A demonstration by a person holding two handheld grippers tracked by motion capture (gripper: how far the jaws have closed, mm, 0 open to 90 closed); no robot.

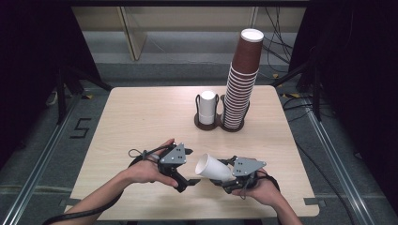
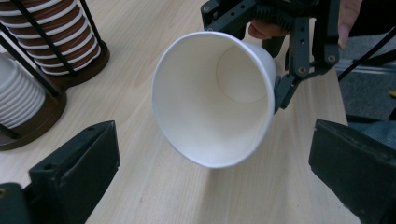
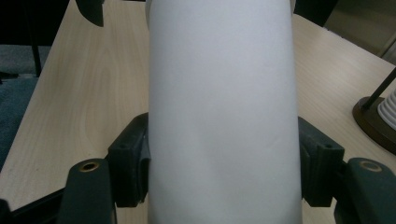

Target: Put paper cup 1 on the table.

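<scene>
Between the right gripper's [image 1: 224, 179] clenched jaws sits a white paper cup [image 1: 213, 167], left gripper [image 1: 187, 167] released, so next it's probably stacking time.

So it's a plain white paper cup [image 1: 212, 167], smooth and unmarked on the outside, clean inside too. It's tipped over on its side and held up off the light wood surface [image 1: 141, 122], open mouth facing left, narrow bottom end pinched in the right gripper [image 1: 228, 177]. Looks undented, rim nicely round.
</scene>
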